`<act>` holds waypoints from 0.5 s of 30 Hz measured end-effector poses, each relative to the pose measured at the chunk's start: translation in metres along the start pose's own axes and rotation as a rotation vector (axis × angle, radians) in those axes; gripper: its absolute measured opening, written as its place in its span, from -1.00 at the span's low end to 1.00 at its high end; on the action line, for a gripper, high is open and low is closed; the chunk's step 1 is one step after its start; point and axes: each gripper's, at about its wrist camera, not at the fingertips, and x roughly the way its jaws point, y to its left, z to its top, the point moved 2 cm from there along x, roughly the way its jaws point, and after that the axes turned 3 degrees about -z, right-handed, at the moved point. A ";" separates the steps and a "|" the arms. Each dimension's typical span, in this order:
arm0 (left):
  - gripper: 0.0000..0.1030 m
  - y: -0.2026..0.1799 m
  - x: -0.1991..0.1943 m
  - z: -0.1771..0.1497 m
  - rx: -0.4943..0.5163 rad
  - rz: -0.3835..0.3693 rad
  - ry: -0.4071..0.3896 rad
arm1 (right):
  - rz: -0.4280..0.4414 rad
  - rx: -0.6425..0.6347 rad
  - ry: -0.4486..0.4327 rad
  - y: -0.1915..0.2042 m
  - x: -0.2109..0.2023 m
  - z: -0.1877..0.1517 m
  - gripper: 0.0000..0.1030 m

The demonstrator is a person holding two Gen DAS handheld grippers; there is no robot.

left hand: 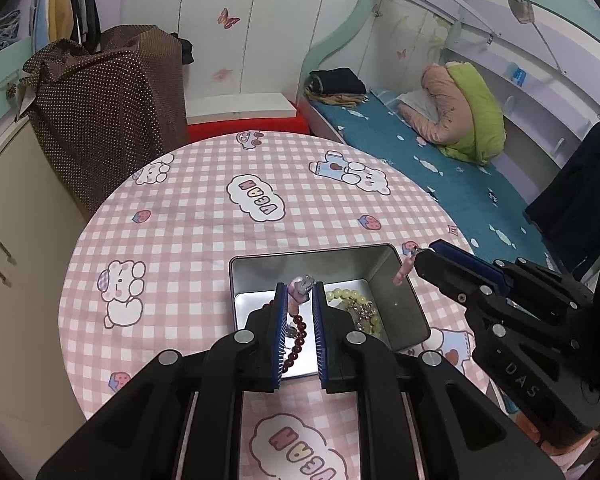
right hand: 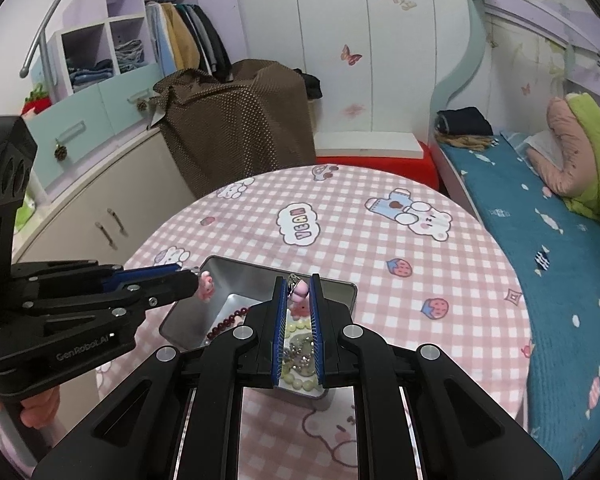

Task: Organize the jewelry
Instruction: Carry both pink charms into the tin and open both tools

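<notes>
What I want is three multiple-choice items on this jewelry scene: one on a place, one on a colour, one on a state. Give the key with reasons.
1. Where does the dark red bead bracelet lie?
A. In the silver rectangular metal tin
B. On the bed
C. On the cloth outside the tin

2. What colour is the other bead bracelet in the tin?
A. Blue
B. Pale yellow-green
C. Black

3. What is the state of the left gripper?
A. Open and empty
B. Shut on a small pink clip
C. Lying flat on the bed

Key:
1 A: the dark red bead bracelet rests on the floor of the silver rectangular metal tin.
2 B: the pale yellow-green bead bracelet lies beside it.
3 B: the left gripper pinches the small pink clip at its tips, above the tin.
</notes>
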 end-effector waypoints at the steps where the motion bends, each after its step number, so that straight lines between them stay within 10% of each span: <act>1: -0.71 0.001 0.002 0.000 -0.002 0.010 0.003 | -0.008 0.002 0.000 -0.001 0.001 0.001 -0.73; 3: -0.24 0.005 0.007 0.001 -0.022 0.047 0.013 | -0.024 0.021 0.029 -0.004 0.006 0.001 -0.64; 5: -0.06 0.008 0.008 0.001 -0.036 0.061 0.007 | -0.056 0.041 0.043 -0.009 0.008 -0.001 0.33; 6: -0.06 0.010 0.008 0.001 -0.037 0.069 0.007 | -0.069 0.053 0.017 -0.012 0.006 -0.001 0.46; 15: -0.04 0.014 0.010 -0.001 -0.048 0.092 0.017 | -0.101 0.049 0.001 -0.019 0.000 -0.002 0.47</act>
